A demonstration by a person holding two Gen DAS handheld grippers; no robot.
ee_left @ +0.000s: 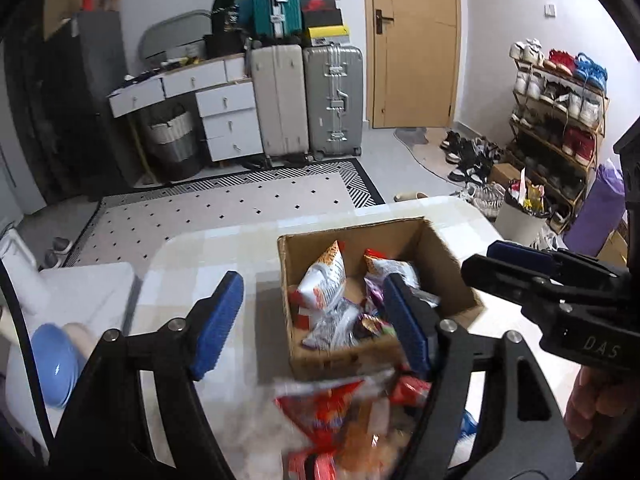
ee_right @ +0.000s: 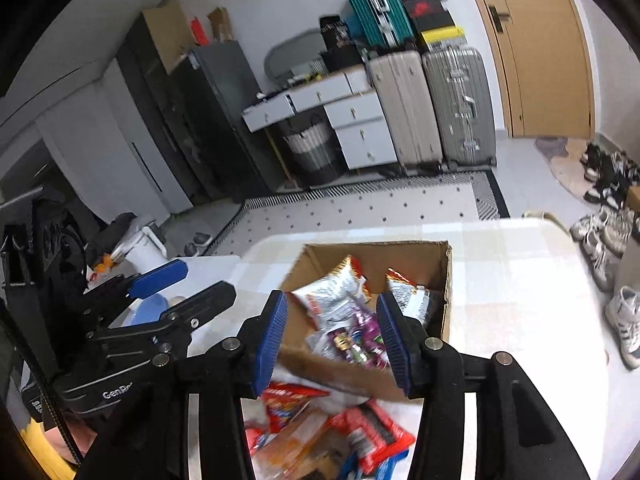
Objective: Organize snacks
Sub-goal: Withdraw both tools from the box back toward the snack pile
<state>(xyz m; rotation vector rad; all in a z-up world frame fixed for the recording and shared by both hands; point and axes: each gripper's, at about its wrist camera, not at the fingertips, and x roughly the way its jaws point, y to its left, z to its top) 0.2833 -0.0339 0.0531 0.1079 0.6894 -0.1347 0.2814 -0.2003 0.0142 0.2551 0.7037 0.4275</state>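
My left gripper [ee_left: 316, 324] hangs over the white table [ee_left: 208, 264] with its blue pads [ee_left: 218, 320] spread wide and nothing between them. No earlier moment is on hand to compare. At nine o'clock of it, off the table's edge, a pale blue round object [ee_left: 54, 364] sits low and blurred.

At the table's centre stands an open cardboard box [ee_left: 400, 236], twelve o'clock from my left jaws in the left wrist view. Inside it lie snack packets [ee_left: 324, 280]: a white and orange bag upright against the left wall, a second white bag with red print toward one o'clock, purple and dark wrappers at the bottom.

At six o'clock of the box, nearest both cameras, a loose heap of red and orange snack bags [ee_right: 360, 432] rests on the table, smeared by motion.

My right gripper [ee_right: 332, 332] hovers above the box's near wall, its pads parted and gripping nothing; the box's contents show through the gap.

Beyond the table, two suitcases [ee_left: 308, 100] stand upright against the far wall at twelve o'clock, a wooden door [ee_left: 414, 40] at one o'clock, a shoe rack [ee_left: 560, 120] at two.
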